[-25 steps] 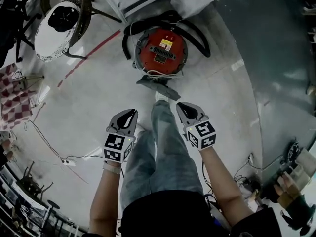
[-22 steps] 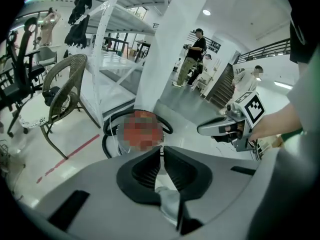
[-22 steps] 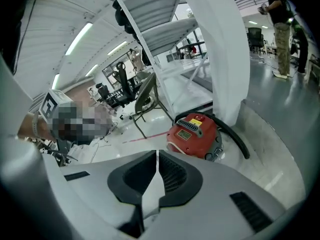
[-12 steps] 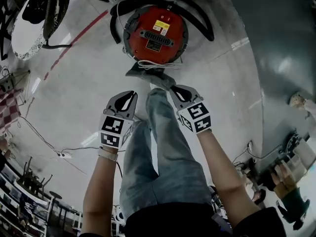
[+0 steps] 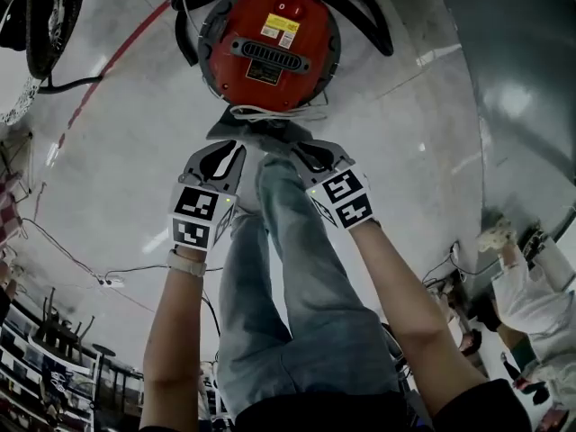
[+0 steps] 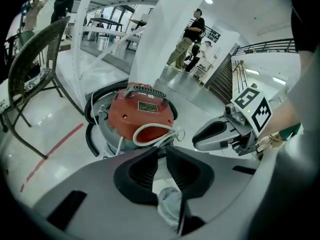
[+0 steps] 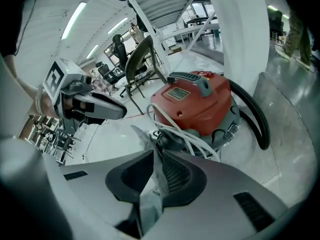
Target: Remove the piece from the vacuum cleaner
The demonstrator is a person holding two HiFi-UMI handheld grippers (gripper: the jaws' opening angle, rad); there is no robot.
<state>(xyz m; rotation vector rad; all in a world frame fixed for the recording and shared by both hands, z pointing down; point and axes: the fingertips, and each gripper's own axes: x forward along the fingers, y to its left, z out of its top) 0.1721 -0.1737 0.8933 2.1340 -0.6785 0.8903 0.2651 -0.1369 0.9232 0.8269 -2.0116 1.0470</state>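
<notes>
While the person stands over the job with a jeans leg [image 5: 288, 241] between the arms, the left gripper [image 5: 236, 148] and right gripper [image 5: 295, 148] point forward side by side. Both are pinched closed on nothing, and only denim shows through their slits, probably because no grasp has begun yet. Just beyond their tips the grey piece [image 5: 256, 133] lies under a looped white cord [image 5: 270, 112], against the near side of the red vacuum cleaner [image 5: 270, 43].

No legible text; labels [image 5: 281, 27] on vacuum cleaner [image 5: 225, 70] too small to read.
</notes>
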